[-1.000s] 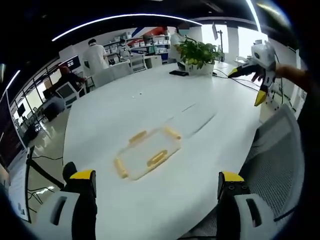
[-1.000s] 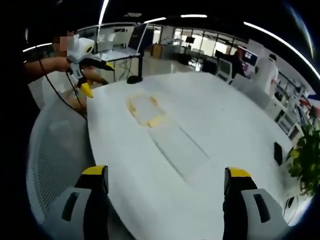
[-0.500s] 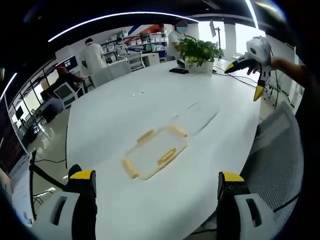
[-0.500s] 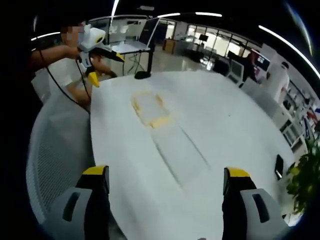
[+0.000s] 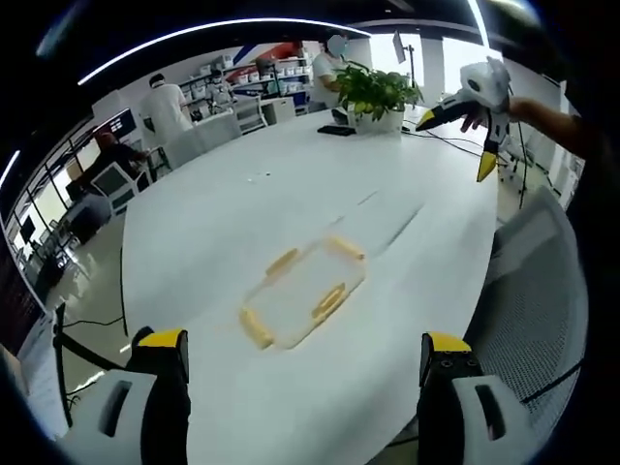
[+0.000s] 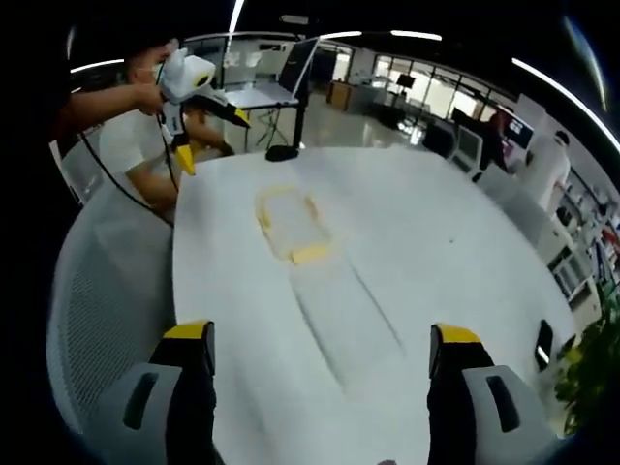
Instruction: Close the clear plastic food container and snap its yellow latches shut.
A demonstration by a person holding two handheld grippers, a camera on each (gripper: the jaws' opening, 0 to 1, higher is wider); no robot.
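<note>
The clear container (image 5: pixel 302 294) with yellow latches (image 5: pixel 328 301) is lying on the white table (image 5: pixel 242 203). Both the left gripper (image 5: pixel 300 363) and the right gripper (image 6: pixel 318 354) are hovering well apart from the container, jaws spread wide, gripping nothing.

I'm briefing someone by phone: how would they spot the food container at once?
Look at the big white oval table. Lying alone near its middle is a flat, clear rectangular plastic container; yellow latches on its sides mark it out against the bare white surface.

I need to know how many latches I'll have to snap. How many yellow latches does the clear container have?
4 on the clear container: near short end, far short end, left long side, right long side. None looks hidden.
</note>
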